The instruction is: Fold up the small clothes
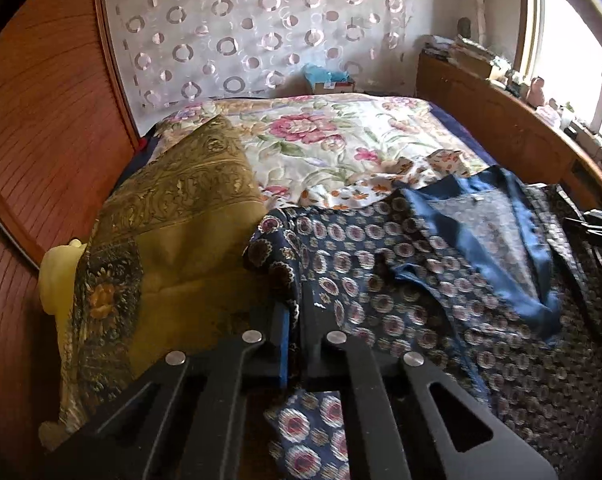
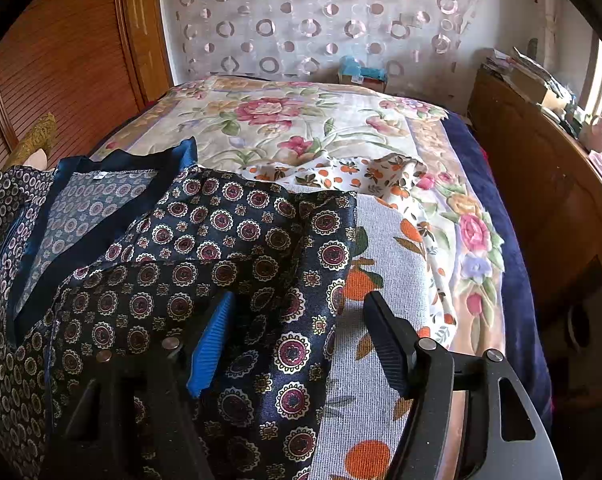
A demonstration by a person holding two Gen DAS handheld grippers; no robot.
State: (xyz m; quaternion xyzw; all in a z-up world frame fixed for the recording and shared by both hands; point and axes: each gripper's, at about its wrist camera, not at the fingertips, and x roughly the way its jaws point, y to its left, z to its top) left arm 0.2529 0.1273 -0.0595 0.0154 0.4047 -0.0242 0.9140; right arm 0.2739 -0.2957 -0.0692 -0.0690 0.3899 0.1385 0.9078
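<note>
A navy top with round medallion print (image 1: 401, 264) lies crumpled on the bed, its blue neckline (image 1: 481, 216) turned up. My left gripper (image 1: 295, 320) is shut on its left edge, and the cloth hangs between the fingers. In the right wrist view the same top (image 2: 221, 248) lies folded over at the left. My right gripper (image 2: 297, 320) is open above its right edge, with the blue pad (image 2: 211, 344) over the fabric and the black finger (image 2: 385, 340) over a white garment with orange fruit print (image 2: 381, 280).
A floral bedspread (image 1: 313, 136) covers the bed. A mustard patterned pillow (image 1: 173, 240) lies at the left against a wooden headboard (image 1: 41, 120). A wooden sideboard (image 2: 541, 184) with clutter stands at the right under a window. A curtain (image 2: 321, 20) hangs behind.
</note>
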